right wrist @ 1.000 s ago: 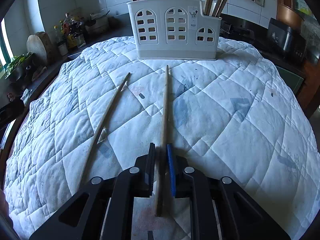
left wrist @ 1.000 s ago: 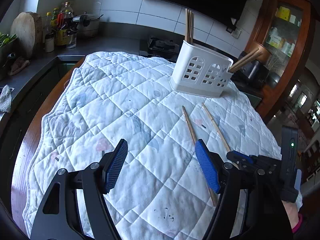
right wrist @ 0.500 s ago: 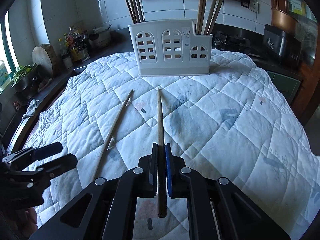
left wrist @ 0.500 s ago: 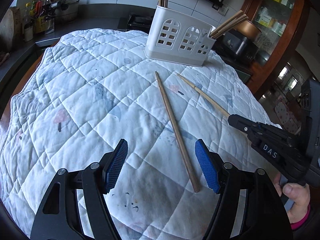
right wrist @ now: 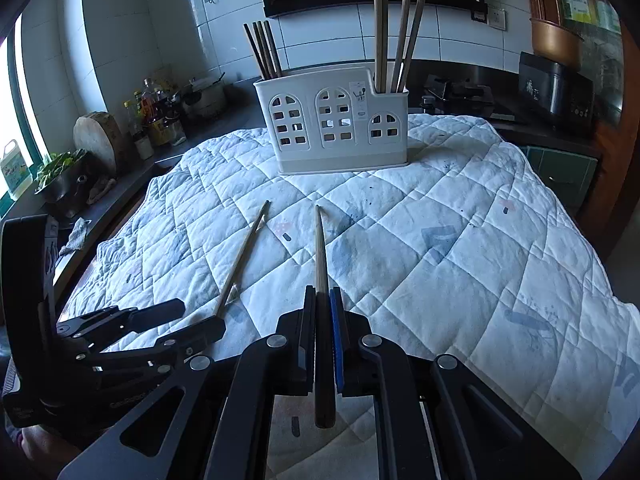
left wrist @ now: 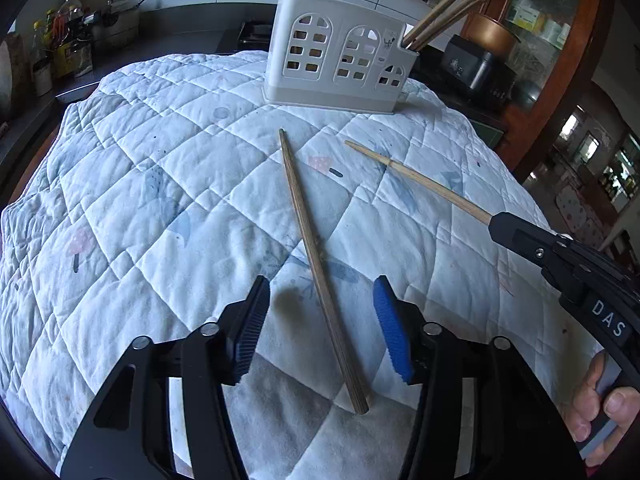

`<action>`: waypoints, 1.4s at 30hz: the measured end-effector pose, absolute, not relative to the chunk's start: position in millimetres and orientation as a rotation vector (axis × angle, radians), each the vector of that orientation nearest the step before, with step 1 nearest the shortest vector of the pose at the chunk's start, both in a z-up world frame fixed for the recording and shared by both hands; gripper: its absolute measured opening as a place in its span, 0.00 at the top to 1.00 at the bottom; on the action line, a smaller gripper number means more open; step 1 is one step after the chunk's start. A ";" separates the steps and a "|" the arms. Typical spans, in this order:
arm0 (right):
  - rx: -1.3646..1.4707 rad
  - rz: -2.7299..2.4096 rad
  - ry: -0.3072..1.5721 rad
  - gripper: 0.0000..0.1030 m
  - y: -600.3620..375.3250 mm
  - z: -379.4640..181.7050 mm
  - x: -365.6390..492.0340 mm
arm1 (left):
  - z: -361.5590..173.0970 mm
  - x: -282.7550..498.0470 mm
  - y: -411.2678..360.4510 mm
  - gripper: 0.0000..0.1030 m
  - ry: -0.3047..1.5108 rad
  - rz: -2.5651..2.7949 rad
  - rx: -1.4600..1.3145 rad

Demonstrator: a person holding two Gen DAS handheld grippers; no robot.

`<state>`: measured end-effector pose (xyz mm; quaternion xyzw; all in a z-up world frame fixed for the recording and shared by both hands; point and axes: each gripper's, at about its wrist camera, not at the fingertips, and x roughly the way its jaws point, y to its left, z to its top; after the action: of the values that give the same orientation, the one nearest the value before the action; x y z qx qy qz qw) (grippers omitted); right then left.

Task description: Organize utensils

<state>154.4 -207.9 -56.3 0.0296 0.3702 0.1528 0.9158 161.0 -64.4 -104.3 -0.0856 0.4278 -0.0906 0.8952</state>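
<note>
Left view: white caddy [left wrist: 340, 68] holds chopsticks at both ends; my left hand-held gripper [left wrist: 320, 332] gapes over a dark chopstick [left wrist: 316, 256] on the quilt [left wrist: 140, 200]. Right view: my right hand-held gripper [right wrist: 323, 336] pinches a pale chopstick [right wrist: 320, 252].

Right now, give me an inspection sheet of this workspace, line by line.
Surface: quilted cloth, stained, covering the table.
Job's things: white utensil holder upright with chopsticks in both end compartments; loose chopstick flat on the cloth; second chopstick in a grip.
Clutter: nothing seen on the cloth.
Grippers: left gripper open, straddling the loose chopstick; right gripper shut on the second chopstick.
Cables: nothing seen.
Surroundings: bottles, chopping block, wooden cabinet.
</note>
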 end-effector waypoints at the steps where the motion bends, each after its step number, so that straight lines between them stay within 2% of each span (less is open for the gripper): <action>1: 0.062 0.314 0.759 0.93 -209.1 -55.2 153.7 | -105.4 162.2 -66.0 0.55 0.889 -0.190 -0.175; 2: 0.064 0.315 0.756 0.93 -210.1 -54.1 153.2 | -107.0 163.2 -68.2 0.61 0.892 -0.194 -0.169; 5: 0.068 0.314 0.747 0.93 -213.4 -51.3 151.6 | -112.0 166.0 -70.9 0.69 0.906 -0.182 -0.161; 9: 0.074 0.313 0.740 0.93 -216.1 -50.1 149.7 | -113.9 167.4 -70.9 0.74 0.906 -0.158 -0.157; 14: 0.073 0.315 0.740 0.93 -216.5 -49.8 149.1 | -113.5 168.9 -70.2 0.91 0.903 -0.117 -0.138; 31: 0.017 0.340 0.638 0.93 -212.6 7.0 148.4 | -36.9 159.0 -36.6 0.95 0.684 -0.195 -0.199; 37: -0.030 0.346 0.640 0.93 -207.6 22.0 160.7 | -29.1 164.7 -32.4 0.95 0.676 -0.220 -0.175; 42: -0.034 0.345 0.642 0.93 -205.3 19.4 159.3 | -43.5 157.5 -38.7 0.93 0.731 -0.282 -0.154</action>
<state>159.3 -205.3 19.4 -0.0165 0.3140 0.1689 0.9342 157.5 -38.7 -43.5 -0.0748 0.3559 -0.1372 0.9214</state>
